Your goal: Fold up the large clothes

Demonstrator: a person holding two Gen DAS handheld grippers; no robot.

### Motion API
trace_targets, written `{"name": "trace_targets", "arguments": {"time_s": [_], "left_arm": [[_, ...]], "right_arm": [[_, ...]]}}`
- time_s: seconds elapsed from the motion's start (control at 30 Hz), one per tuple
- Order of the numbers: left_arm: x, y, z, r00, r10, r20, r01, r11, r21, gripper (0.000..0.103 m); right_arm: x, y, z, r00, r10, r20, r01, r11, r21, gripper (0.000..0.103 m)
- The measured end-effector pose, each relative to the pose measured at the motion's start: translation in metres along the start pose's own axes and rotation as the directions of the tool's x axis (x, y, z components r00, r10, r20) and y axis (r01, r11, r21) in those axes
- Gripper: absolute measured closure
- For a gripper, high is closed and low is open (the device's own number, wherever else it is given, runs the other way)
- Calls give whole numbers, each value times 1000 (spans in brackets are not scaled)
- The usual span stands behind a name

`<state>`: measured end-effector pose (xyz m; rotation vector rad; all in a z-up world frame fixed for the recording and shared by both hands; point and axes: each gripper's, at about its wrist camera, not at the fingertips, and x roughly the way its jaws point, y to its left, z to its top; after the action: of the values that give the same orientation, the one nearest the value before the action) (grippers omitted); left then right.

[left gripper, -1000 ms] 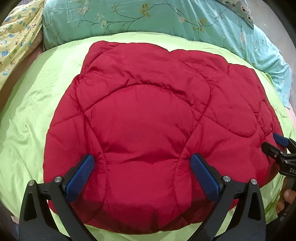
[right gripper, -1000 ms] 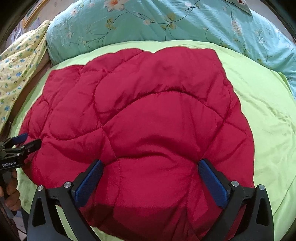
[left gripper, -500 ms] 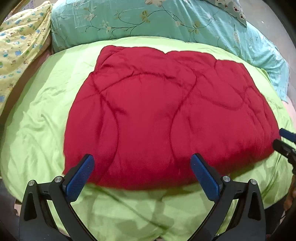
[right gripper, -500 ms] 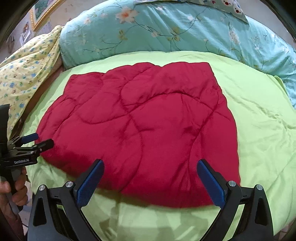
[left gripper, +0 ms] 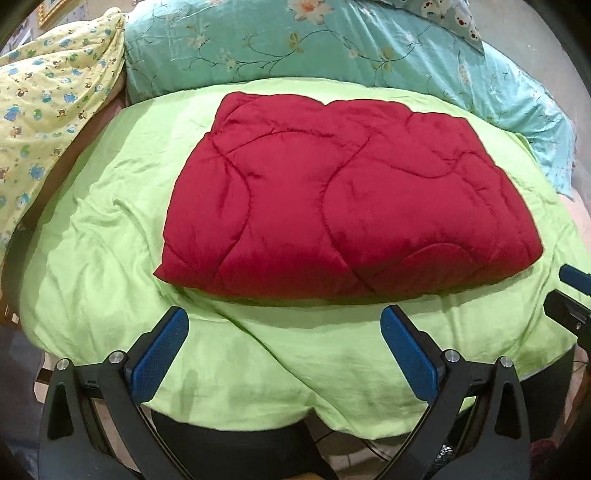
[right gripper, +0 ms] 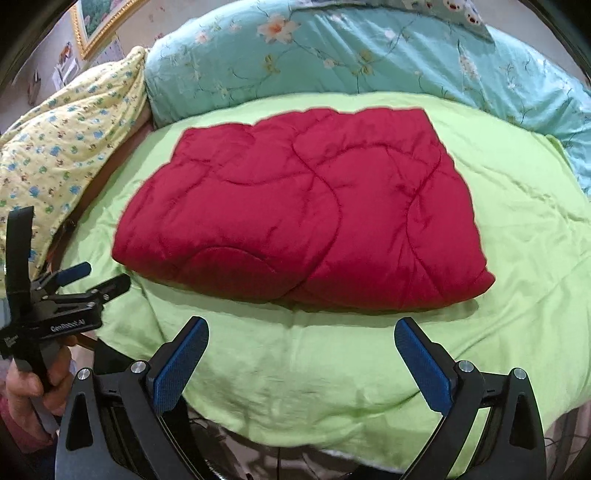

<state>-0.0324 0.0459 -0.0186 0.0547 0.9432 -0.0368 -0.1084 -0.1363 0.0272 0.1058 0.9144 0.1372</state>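
Note:
A red quilted garment (left gripper: 347, 199) lies folded into a thick rectangle on the lime-green bed cover (left gripper: 110, 236); the right wrist view shows the red garment (right gripper: 306, 210) on the green cover (right gripper: 517, 206) too. My left gripper (left gripper: 284, 354) hangs open over the cover's near edge, short of the garment, with nothing between its blue pads. My right gripper (right gripper: 301, 365) is open and empty too, likewise back from the fold. The left gripper (right gripper: 99, 278) shows at the left of the right wrist view, held by a hand (right gripper: 33, 384). The right gripper (left gripper: 570, 295) peeks in at the right edge of the left wrist view.
A teal floral duvet (left gripper: 332, 40) is piled along the far side of the bed. A yellow printed blanket (left gripper: 44, 96) lies at the left. A gold picture frame (right gripper: 96, 26) hangs on the wall. The bed's near edge drops to the floor (left gripper: 22, 398) below the grippers.
Both grippers have pulled back and up from over the red garment to beyond the bed's near edge. The garment now lies clear of the fingers, smaller in view.

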Motion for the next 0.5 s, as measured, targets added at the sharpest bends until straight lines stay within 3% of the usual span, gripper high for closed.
{"name": "trace_targets", "arguments": {"time_s": [0.27, 0.5], "left_arm": [[-22, -8, 20, 1000, 11, 29, -11, 1000, 9, 0], [-7, -9, 23, 1000, 27, 10, -27, 999, -22, 0]], "right_arm": [[-21, 9, 28, 999, -31, 41, 32, 999, -31, 1], [6, -4, 28, 997, -60, 40, 58, 997, 50, 1]]}}
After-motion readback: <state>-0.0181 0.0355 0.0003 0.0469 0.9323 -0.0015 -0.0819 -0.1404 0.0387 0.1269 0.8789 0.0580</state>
